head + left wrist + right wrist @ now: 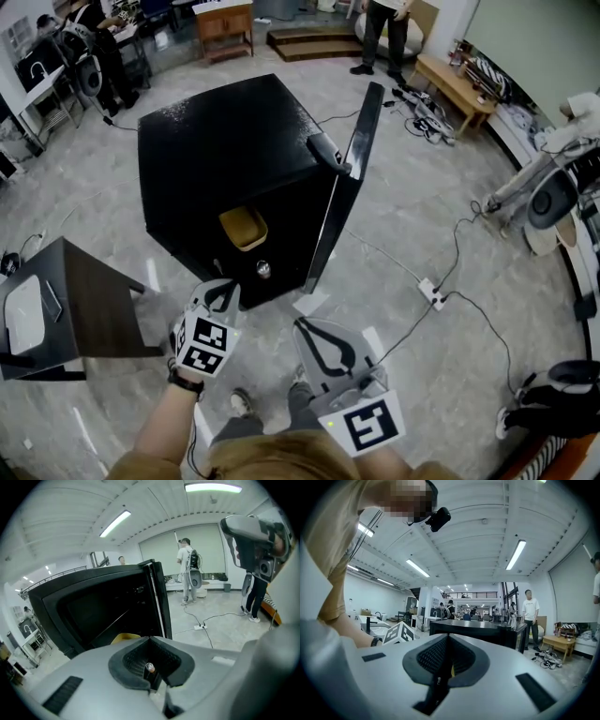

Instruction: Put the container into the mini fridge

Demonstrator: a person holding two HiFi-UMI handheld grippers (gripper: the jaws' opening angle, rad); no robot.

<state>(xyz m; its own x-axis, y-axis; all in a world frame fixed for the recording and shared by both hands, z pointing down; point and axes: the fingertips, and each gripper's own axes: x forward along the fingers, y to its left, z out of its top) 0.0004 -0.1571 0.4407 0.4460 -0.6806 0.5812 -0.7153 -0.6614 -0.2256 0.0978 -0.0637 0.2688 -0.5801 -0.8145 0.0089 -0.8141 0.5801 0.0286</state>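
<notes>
The black mini fridge (220, 141) stands on the floor in front of me with its door (349, 173) swung open to the right. A yellow container (244, 228) sits inside the open compartment, and its rim shows in the left gripper view (123, 638). My left gripper (223, 296) is shut and empty, just below the fridge opening and pointing at it (150, 639). My right gripper (322, 339) is also shut and empty, held lower and to the right, near my body. In the right gripper view the fridge top (473, 629) lies beyond the jaws.
A dark side table (89, 309) with a white object on it stands to the left. A power strip (431, 292) and cables run over the floor on the right. People, a wooden bench (455, 84) and equipment stand farther off.
</notes>
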